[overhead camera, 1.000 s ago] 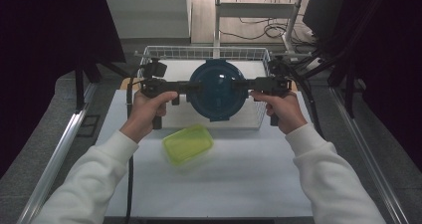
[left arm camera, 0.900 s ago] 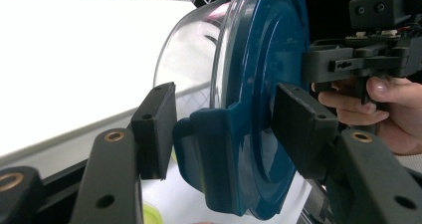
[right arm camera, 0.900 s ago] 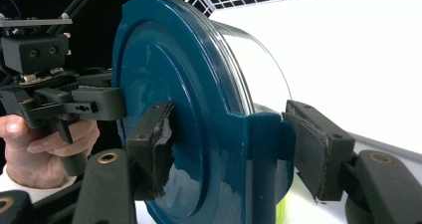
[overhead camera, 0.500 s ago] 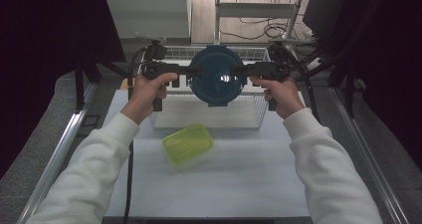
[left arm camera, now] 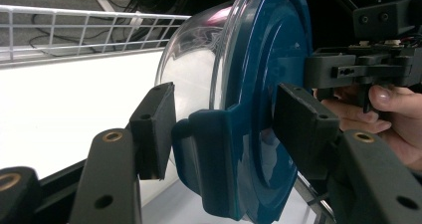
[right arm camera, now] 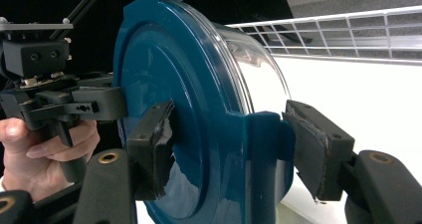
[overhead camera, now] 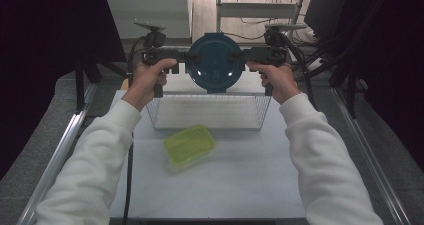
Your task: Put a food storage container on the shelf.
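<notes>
A round container with a dark blue lid [overhead camera: 214, 62] is held up on edge between the two tongs, above the far end of the wire basket [overhead camera: 210, 110] that stands on the counter [overhead camera: 240, 175]. The left tongs [overhead camera: 186, 58] close on the clip tab at the lid's left rim: in the left gripper view [left arm camera: 219, 134] one pad lies on the flat blue lid face and the other on the clear bowl side, the jaws partly apart and clamped on the rim. The right tongs [overhead camera: 241, 56] do the same at the opposite rim, and the right gripper view [right arm camera: 229, 144] shows their pads on either side of the blue clip. Both hands grip their handles with the forearms stretched forward, white sleeves running up from the bottom edge, tongs pointing level towards each other. A green box [overhead camera: 189, 145] lies on the counter, just in front of the basket.
</notes>
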Motion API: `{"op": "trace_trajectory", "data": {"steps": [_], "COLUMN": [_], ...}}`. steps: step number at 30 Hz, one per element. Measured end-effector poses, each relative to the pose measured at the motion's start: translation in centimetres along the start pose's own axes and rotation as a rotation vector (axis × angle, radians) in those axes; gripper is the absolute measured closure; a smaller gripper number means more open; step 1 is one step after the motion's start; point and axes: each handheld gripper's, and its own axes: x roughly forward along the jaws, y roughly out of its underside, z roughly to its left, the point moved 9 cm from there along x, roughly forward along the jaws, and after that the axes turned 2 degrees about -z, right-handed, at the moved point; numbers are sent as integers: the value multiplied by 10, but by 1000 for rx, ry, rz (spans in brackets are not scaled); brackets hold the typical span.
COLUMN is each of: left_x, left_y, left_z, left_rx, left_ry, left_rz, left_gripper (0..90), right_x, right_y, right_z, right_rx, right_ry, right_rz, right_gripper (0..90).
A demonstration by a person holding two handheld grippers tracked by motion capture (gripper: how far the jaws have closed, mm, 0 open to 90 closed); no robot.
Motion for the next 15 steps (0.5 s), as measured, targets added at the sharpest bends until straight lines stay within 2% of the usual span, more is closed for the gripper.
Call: {"op": "trace_trajectory", "data": {"steps": [3,12,15], "left_x": [7,19,21], "left_y": [-1,4,4], "left_z": [11,32,38], "left_rx": [-17,-41,-71], "left_ry": [6,4,23], "left_rz": [5,40,35], "left_gripper": [436,427,429], "right_x": [8,24,27], "right_y": [-4,0,1], "right_z": [-11,-27,-32], "right_rx": [35,72,101], "right_ry": [2,18,14], "right_rz": [0,35,31], "right_gripper": [378,377,389]}}
